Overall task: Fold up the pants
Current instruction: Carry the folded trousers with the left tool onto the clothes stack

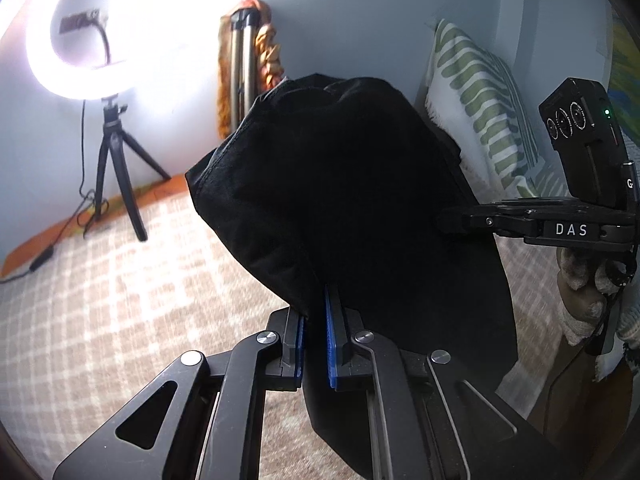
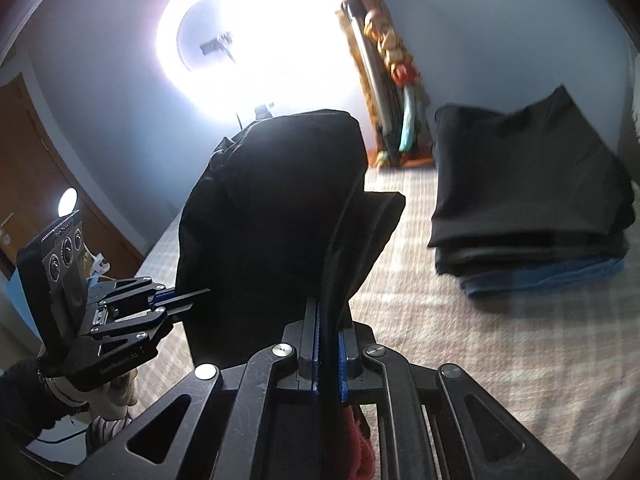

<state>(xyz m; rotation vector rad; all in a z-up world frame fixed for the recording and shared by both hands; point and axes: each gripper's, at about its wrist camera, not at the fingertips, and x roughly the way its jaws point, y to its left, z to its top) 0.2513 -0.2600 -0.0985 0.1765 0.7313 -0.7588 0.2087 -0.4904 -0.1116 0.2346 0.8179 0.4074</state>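
Two grippers, one pair of black pants lifted between them above the bed.

Left gripper (image 1: 314, 334): jaws clenched on a fold of the pants (image 1: 352, 184). Right gripper (image 2: 328, 344): jaws clenched on another edge of the same pants, the cloth bunched and hanging clear of the checked bedspread (image 2: 480, 352). One stack of folded clothes (image 2: 532, 208) lies well apart on the bedspread. One ring light (image 1: 76, 40) stands on one tripod (image 1: 116, 168). One striped pillow (image 1: 480, 100) leans against the wall.
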